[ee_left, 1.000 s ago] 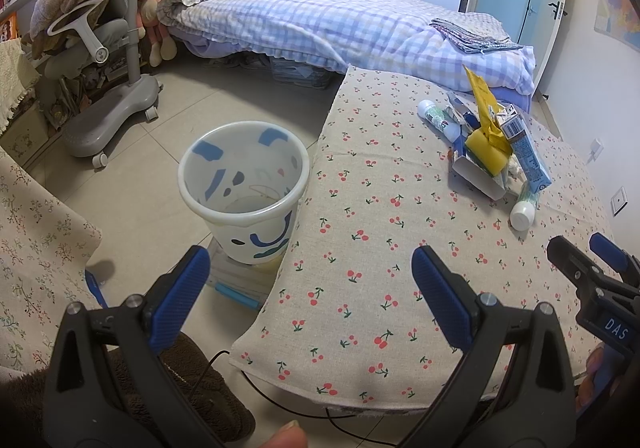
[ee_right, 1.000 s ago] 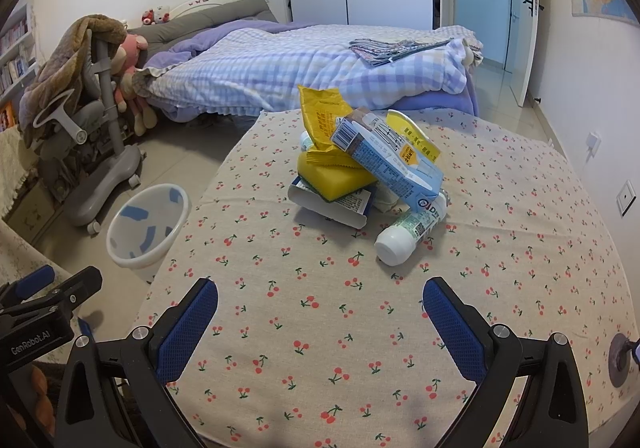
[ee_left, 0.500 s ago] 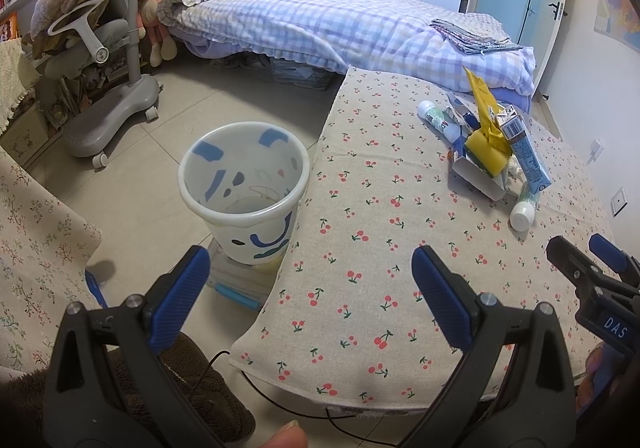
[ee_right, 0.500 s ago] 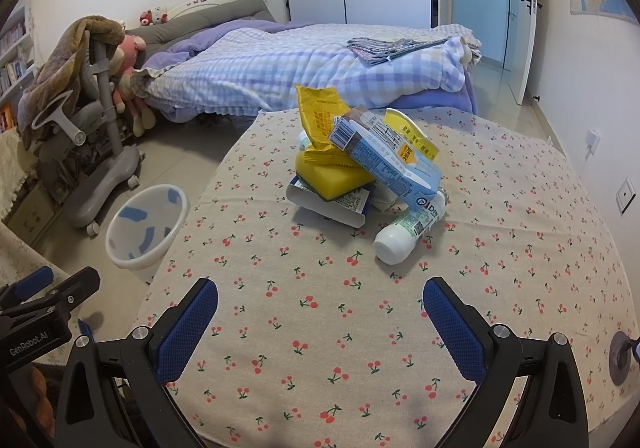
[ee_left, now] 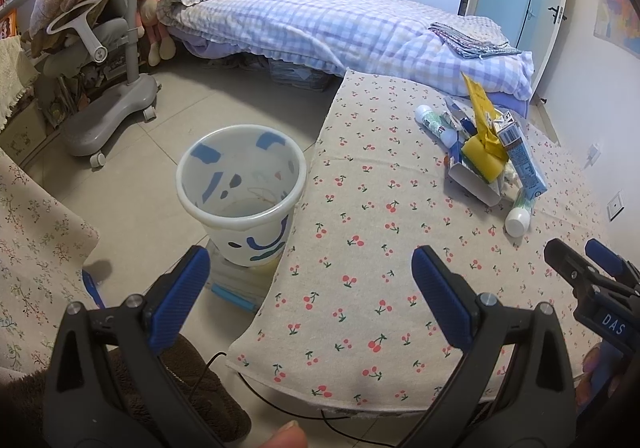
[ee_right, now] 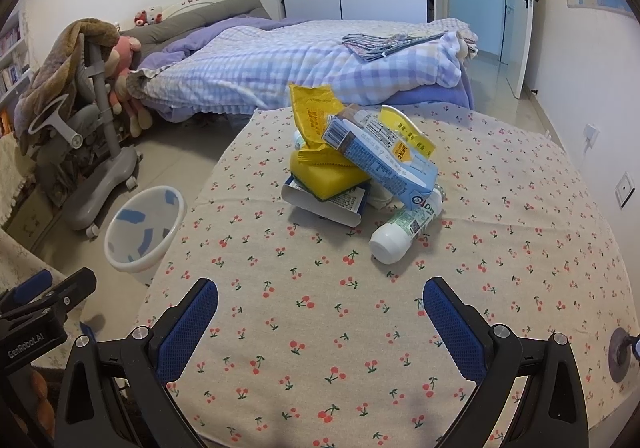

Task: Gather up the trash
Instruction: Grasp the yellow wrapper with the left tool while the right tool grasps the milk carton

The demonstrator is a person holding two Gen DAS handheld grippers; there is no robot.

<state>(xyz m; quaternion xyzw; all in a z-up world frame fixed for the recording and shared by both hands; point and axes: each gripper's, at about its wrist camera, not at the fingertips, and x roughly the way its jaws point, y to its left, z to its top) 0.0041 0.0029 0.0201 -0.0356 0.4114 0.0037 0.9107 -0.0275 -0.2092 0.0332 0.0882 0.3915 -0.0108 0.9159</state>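
Note:
A pile of trash sits on the cherry-print table (ee_right: 360, 328): a yellow wrapper (ee_right: 314, 120), a blue carton (ee_right: 384, 160), a yellow sponge (ee_right: 326, 176), a white box (ee_right: 324, 202) and a white bottle (ee_right: 404, 228). The pile also shows in the left wrist view (ee_left: 486, 152). A white bin (ee_left: 240, 188) with blue marks stands on the floor left of the table; it shows in the right wrist view (ee_right: 142, 232) too. My left gripper (ee_left: 310, 268) is open and empty over the table's near left corner. My right gripper (ee_right: 320, 304) is open and empty, short of the pile.
A bed (ee_right: 304, 64) with a checked quilt stands behind the table. A grey chair (ee_left: 104, 60) draped with a blanket is at the left. A cloth-covered surface (ee_left: 28, 248) lies at the near left. A cable (ee_left: 224, 360) hangs under the table's front edge.
The right gripper has edged slightly closer to the pile. The left gripper has barely moved. Both stay open.

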